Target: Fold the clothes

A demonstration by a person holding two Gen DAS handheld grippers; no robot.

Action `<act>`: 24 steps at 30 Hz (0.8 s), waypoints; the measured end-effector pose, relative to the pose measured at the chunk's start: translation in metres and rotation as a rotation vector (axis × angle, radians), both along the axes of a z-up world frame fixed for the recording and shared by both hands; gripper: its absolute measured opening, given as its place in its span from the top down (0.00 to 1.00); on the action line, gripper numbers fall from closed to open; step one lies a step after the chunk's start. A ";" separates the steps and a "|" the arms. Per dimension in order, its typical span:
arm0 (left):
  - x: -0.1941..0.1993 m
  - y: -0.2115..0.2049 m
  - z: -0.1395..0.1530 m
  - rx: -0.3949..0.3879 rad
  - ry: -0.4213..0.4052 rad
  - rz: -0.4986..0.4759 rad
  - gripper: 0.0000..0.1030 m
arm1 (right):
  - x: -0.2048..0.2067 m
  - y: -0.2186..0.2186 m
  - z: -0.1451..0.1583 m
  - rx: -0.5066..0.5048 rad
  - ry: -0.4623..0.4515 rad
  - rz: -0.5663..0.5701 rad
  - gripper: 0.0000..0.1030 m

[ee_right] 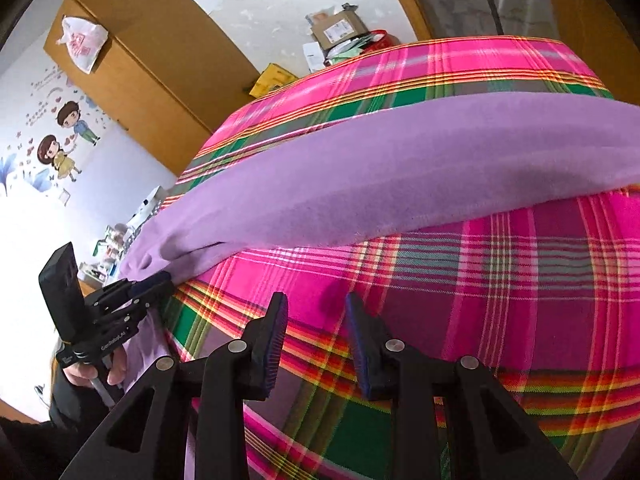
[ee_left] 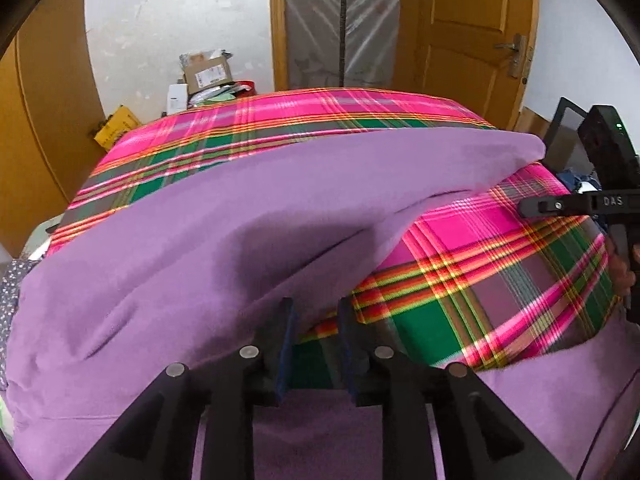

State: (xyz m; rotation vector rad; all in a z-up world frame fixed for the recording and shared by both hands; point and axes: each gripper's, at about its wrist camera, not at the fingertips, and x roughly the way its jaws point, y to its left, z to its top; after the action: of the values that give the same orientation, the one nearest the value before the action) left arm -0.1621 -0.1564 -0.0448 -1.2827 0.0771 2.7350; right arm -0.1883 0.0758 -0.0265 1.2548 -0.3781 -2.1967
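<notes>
A purple garment (ee_left: 192, 240) lies spread over a bed covered by a pink and green plaid sheet (ee_left: 480, 280). A folded band of the purple garment (ee_right: 400, 168) runs across the sheet in the right wrist view. My left gripper (ee_left: 315, 312) is open at the garment's near edge, with plaid sheet showing in the gap between its fingers. In the right wrist view the left gripper (ee_right: 154, 290) sits at the band's left end, its pads apart. My right gripper (ee_right: 316, 312) hovers open over bare plaid, with nothing between its fingers. Its tip (ee_left: 532, 205) points in from the right, close to the purple fold.
Cardboard boxes and clutter (ee_left: 208, 72) are piled beyond the bed's far edge. A wooden door (ee_left: 468, 40) stands behind, and a wooden wardrobe (ee_right: 140, 60) rises at the left. A person's hand (ee_right: 92, 372) holds the left gripper's handle. More purple cloth (ee_left: 560, 392) lies at the near right.
</notes>
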 end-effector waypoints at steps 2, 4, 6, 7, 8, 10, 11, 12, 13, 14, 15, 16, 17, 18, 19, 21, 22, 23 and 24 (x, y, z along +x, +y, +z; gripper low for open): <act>0.001 0.000 -0.001 -0.001 -0.004 -0.010 0.76 | 0.001 0.000 -0.001 0.000 0.000 -0.001 0.70; -0.001 0.001 0.000 0.007 -0.008 -0.030 0.64 | 0.000 0.000 -0.002 -0.002 -0.002 -0.003 0.70; -0.003 0.006 -0.001 -0.009 -0.008 -0.052 0.56 | 0.001 0.000 -0.002 -0.003 -0.003 -0.007 0.70; -0.003 0.009 -0.001 -0.029 -0.006 -0.060 0.56 | 0.001 0.001 -0.002 -0.004 -0.004 -0.009 0.70; -0.004 0.012 -0.001 -0.047 -0.005 -0.068 0.55 | 0.001 0.002 -0.002 -0.006 -0.006 -0.010 0.70; -0.005 0.013 -0.001 -0.055 -0.003 -0.077 0.58 | 0.002 0.004 -0.002 -0.010 -0.009 -0.014 0.70; -0.006 0.012 -0.001 -0.049 -0.004 -0.075 0.60 | 0.003 0.005 -0.002 -0.013 -0.011 -0.016 0.70; -0.007 0.012 -0.001 -0.065 0.000 -0.065 0.71 | 0.004 0.005 -0.002 -0.014 -0.012 -0.018 0.70; -0.007 0.011 -0.001 -0.081 0.003 -0.054 0.86 | 0.005 0.005 -0.001 -0.014 -0.013 -0.019 0.70; -0.008 0.011 0.000 -0.095 0.006 -0.045 0.91 | 0.005 0.006 -0.001 -0.013 -0.014 -0.020 0.70; -0.007 0.010 0.000 -0.096 0.007 -0.046 0.92 | 0.006 0.007 -0.001 -0.012 -0.015 -0.021 0.70; -0.007 0.009 0.000 -0.097 0.007 -0.048 0.93 | 0.007 0.007 -0.001 -0.011 -0.016 -0.022 0.70; -0.007 0.009 0.000 -0.100 0.008 -0.050 0.95 | 0.007 0.007 0.000 -0.010 -0.017 -0.023 0.70; -0.006 0.009 0.000 -0.102 0.010 -0.053 0.96 | 0.008 0.008 0.000 -0.009 -0.017 -0.025 0.70; -0.004 0.009 0.001 -0.100 0.015 -0.057 0.97 | 0.008 0.009 0.000 -0.008 -0.018 -0.028 0.70; 0.000 0.009 0.002 -0.095 0.024 -0.067 0.97 | 0.008 0.011 0.000 -0.008 -0.019 -0.037 0.70; 0.005 0.008 0.005 -0.084 0.033 -0.078 0.97 | 0.008 0.012 0.001 -0.009 -0.019 -0.040 0.70; 0.010 0.008 0.007 -0.073 0.041 -0.090 0.97 | 0.008 0.014 0.001 -0.008 -0.018 -0.043 0.70; 0.016 0.007 0.010 -0.061 0.050 -0.106 0.97 | 0.008 0.016 0.001 -0.007 -0.018 -0.048 0.70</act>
State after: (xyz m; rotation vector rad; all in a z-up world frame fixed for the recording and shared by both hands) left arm -0.1460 -0.1498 -0.0348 -1.1881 0.2287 2.6943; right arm -0.1800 0.0913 -0.0252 1.2746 -0.4259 -2.2237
